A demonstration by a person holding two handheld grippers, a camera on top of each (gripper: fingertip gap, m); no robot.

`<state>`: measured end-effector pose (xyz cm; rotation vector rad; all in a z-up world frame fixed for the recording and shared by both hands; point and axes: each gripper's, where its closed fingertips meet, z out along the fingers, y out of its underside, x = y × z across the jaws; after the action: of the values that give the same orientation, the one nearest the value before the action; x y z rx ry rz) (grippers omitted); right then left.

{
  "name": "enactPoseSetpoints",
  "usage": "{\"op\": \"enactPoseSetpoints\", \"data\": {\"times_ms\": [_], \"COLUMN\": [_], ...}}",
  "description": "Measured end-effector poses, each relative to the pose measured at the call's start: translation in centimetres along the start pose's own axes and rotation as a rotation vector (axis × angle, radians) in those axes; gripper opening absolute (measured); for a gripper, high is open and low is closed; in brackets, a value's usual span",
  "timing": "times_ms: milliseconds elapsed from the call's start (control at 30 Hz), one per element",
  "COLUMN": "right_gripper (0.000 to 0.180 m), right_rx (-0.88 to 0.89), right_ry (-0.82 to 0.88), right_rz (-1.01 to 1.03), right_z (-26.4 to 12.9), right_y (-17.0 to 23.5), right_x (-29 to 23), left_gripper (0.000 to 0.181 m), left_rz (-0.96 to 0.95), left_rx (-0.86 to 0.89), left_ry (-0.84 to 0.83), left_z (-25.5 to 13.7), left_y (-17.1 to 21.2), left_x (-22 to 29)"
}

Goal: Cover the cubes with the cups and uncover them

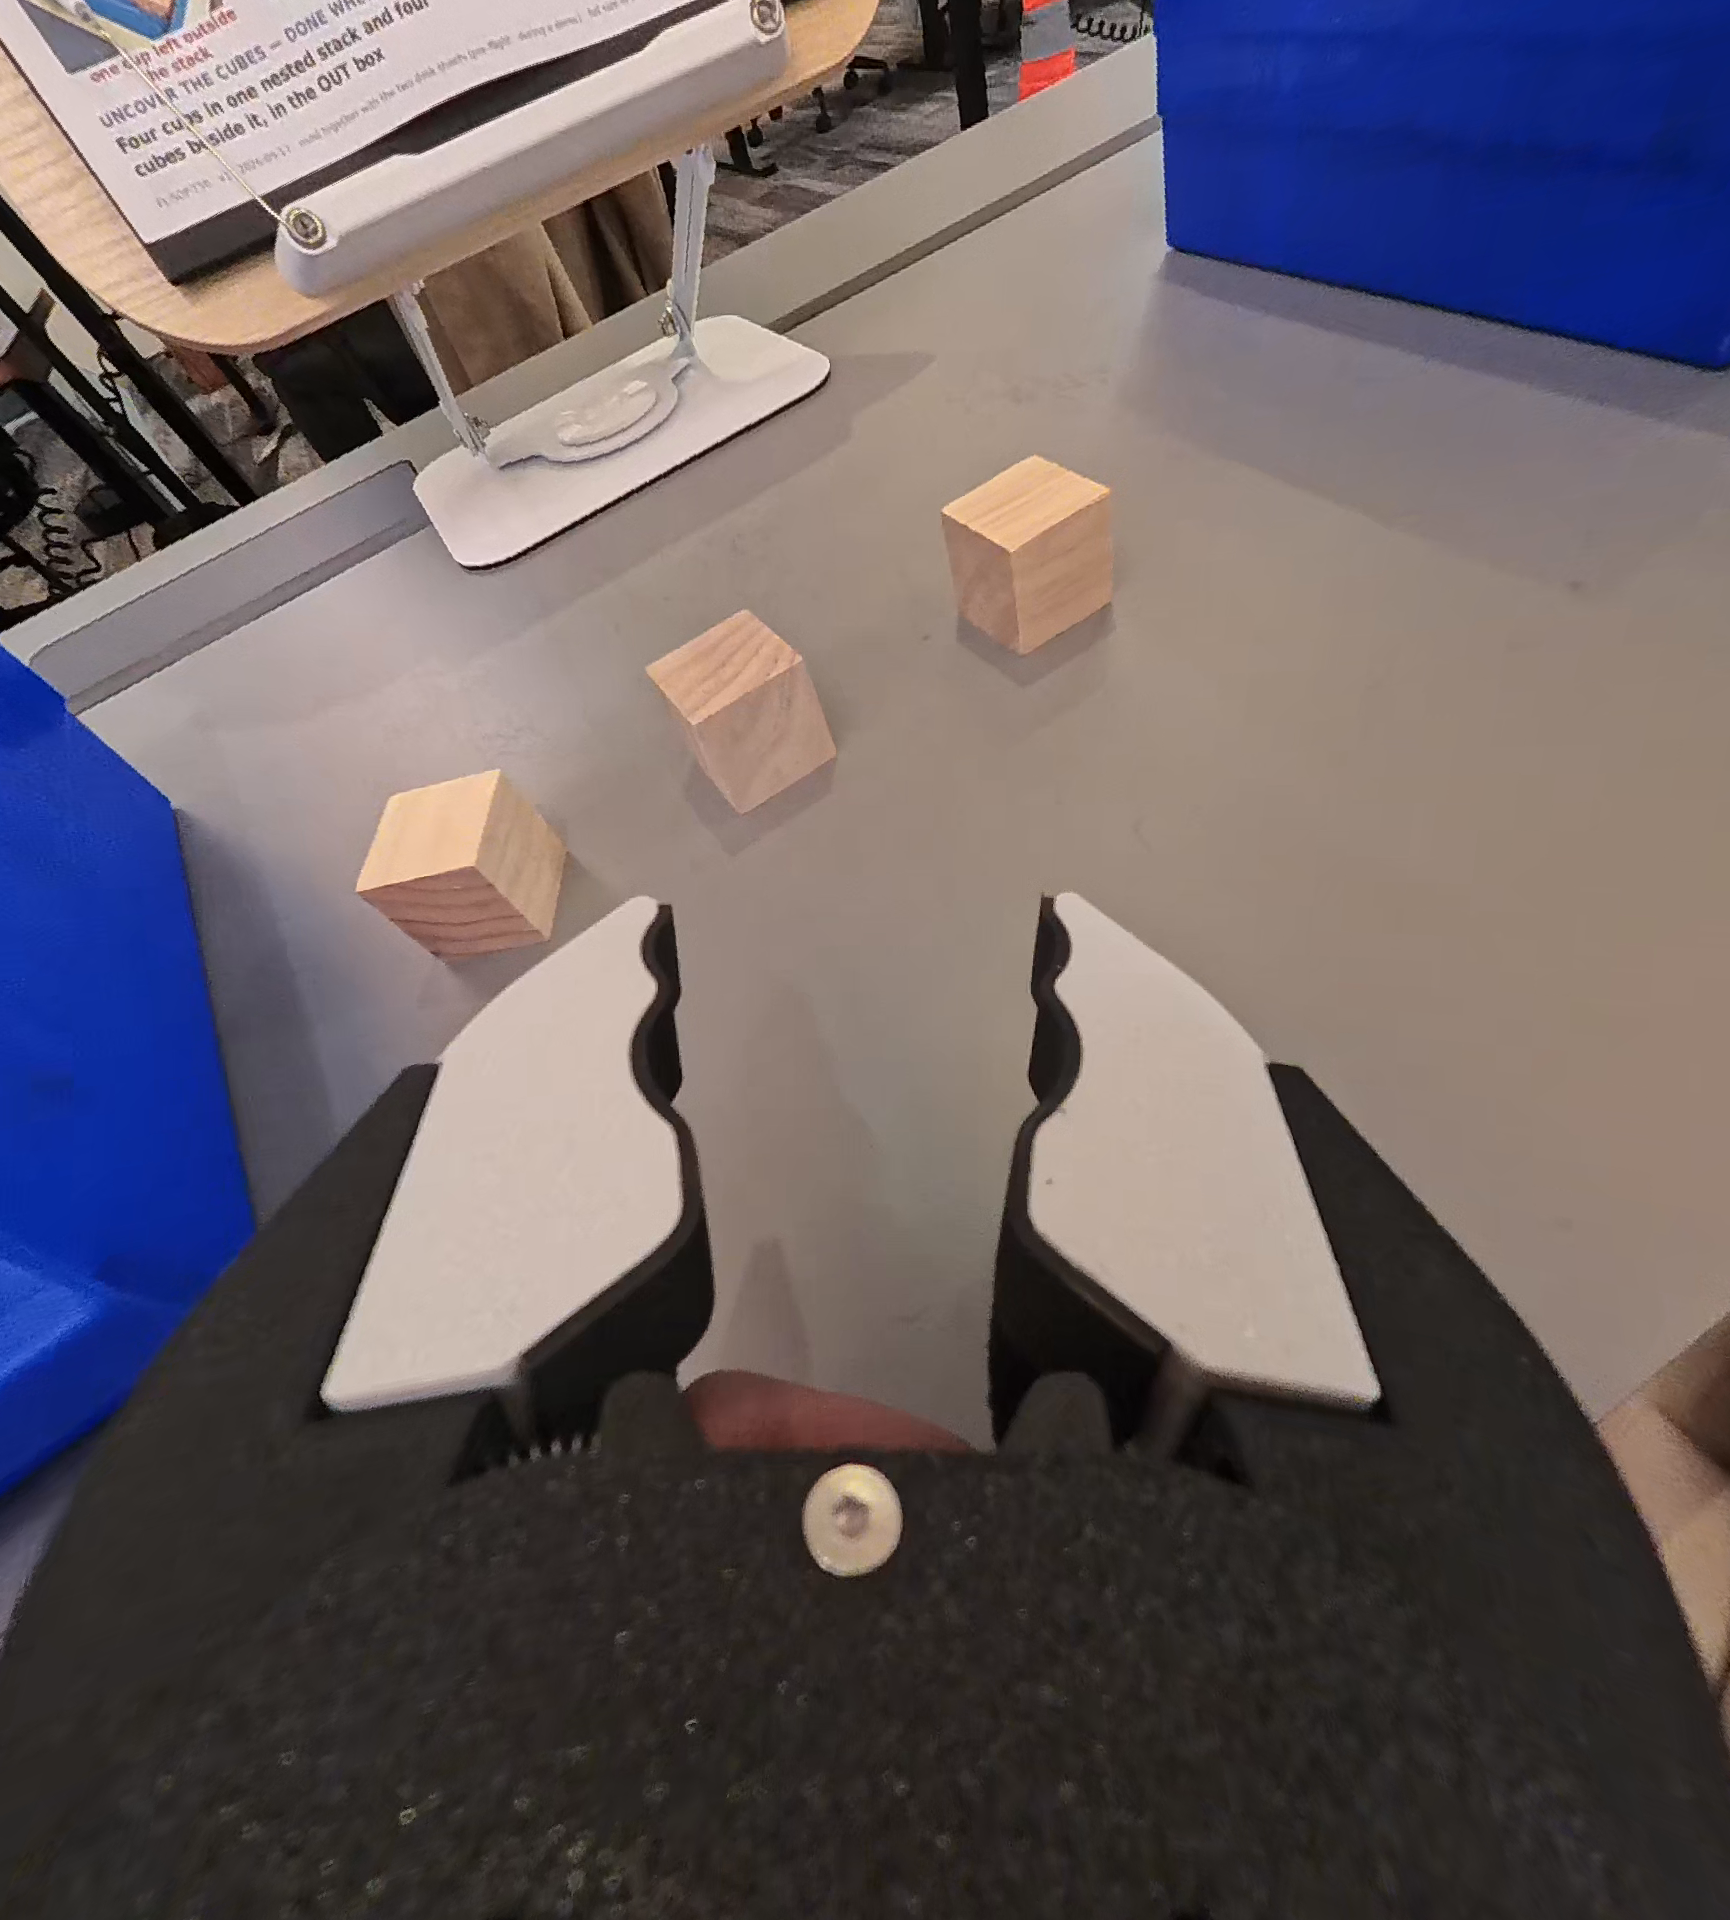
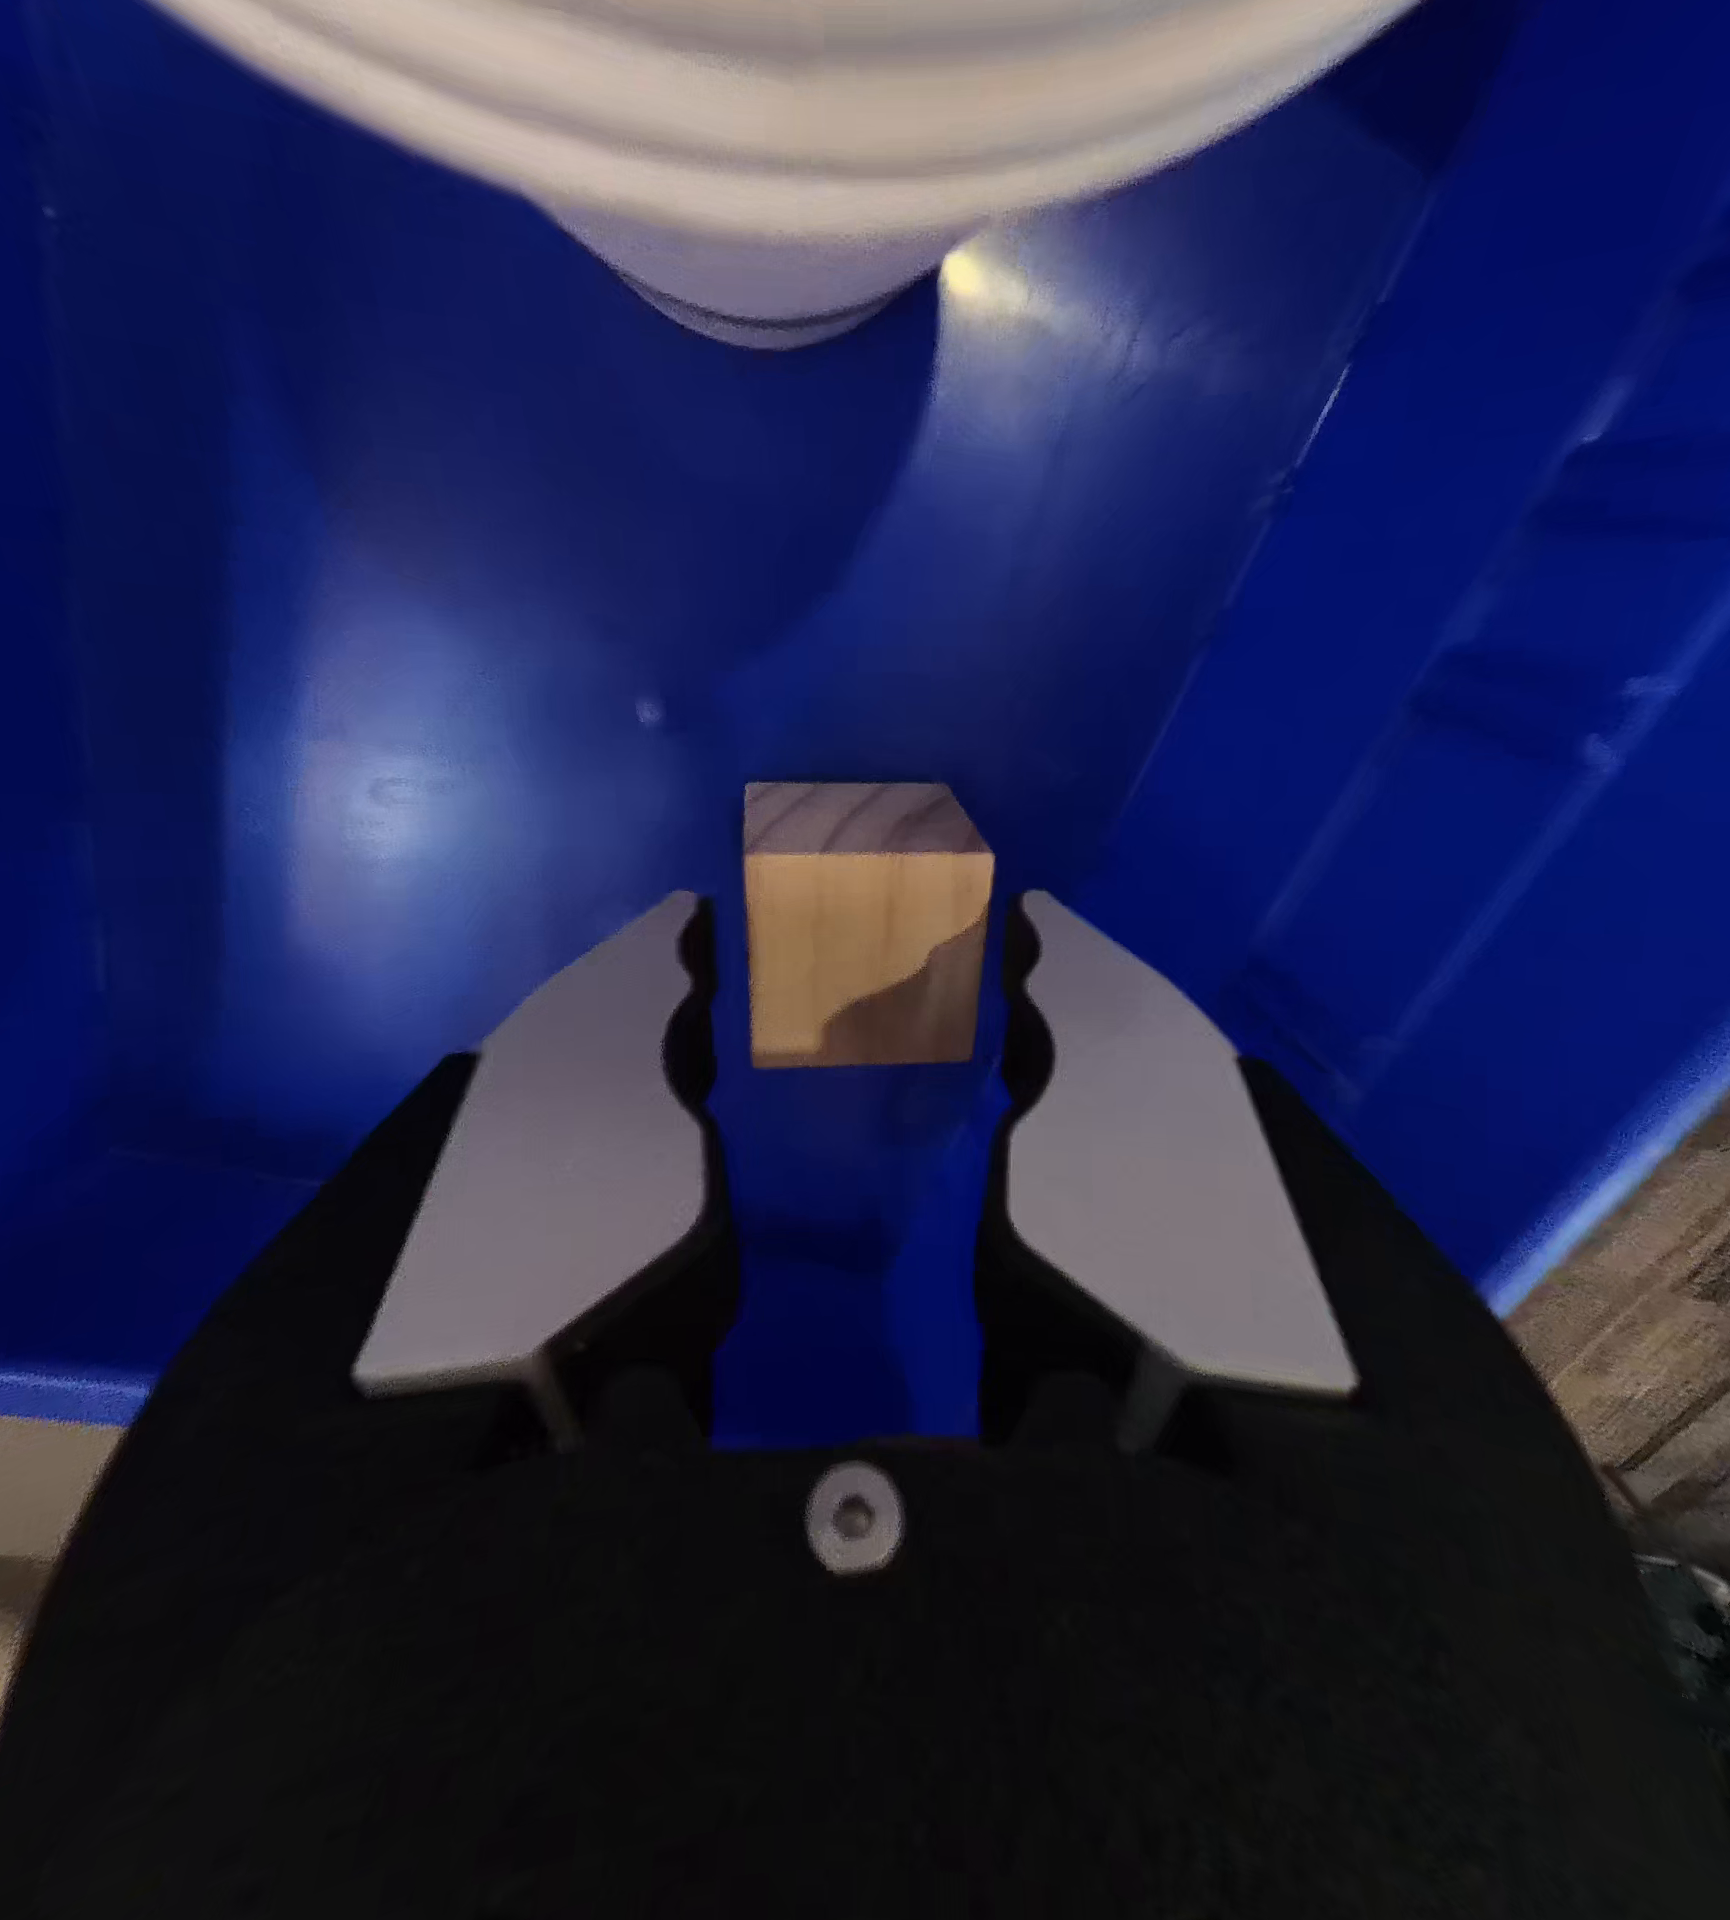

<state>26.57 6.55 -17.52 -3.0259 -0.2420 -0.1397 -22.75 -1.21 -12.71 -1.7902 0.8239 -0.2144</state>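
**Down in the blue bin, one cube sits between the right gripper's fingers**

Inside the blue bin (image 2: 425,623), the biggest thing in the right wrist view, the floor and walls shine glossy and hard. Up at the top edge hangs a white stack of cups (image 2: 736,156), blurred and cut off by the frame; the ribbed rims suggest thin plastic, light and easy to crush, so a soft pinch at the rim looks like the way to take one.

Over on the grey desk (image 1: 1256,831), two more blue bins stand, one at the left (image 1: 30,1039) and one at the far right (image 1: 1484,156), with a white document stand (image 1: 622,426) behind.

Now the cubes. Three wooden ones line up diagonally on the desk, well apart: near (image 1: 461,862), middle (image 1: 741,709), far (image 1: 1029,553). A fourth cube (image 2: 866,935) rests on the bin floor. All look like solid, stiff, light wood with flat dry faces, so they should grip well; two opposite side faces, squarely, is the hold to go for.

The right gripper (image 2: 856,935) has its jaws spread just wider than that fourth cube, one finger on each side, a blue sliver showing on both flanks, so it is not clamped yet. The left gripper (image 1: 856,935) hovers over bare desk, jaws wide and holding nothing, just beside the near cube.
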Motion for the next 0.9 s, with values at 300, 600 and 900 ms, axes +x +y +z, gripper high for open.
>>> {"op": "enactPoseSetpoints", "data": {"times_ms": [300,600,900], "right_gripper": [0.064,0.057,0.064], "right_rx": [0.958,1.032,0.548], "right_ry": [0.028,-0.162,-0.070], "right_rz": [-0.279,-0.670,-1.160], "right_z": [-15.1,-10.0,-8.0], "right_y": [-1.1,5.0,-6.1], "right_x": [-11.6,-31.3,-33.7], "left_gripper": [0.065,0.065,0.065], "left_rz": [-0.015,-0.004,0.045], "left_rx": [0.010,0.000,0.024], "left_ry": [-0.040,-0.025,-0.038], "left_z": [-0.1,0.0,-0.3], "left_y": [-0.1,0.1,-0.4], "left_x": [-1.2,-0.5,-0.4]}}
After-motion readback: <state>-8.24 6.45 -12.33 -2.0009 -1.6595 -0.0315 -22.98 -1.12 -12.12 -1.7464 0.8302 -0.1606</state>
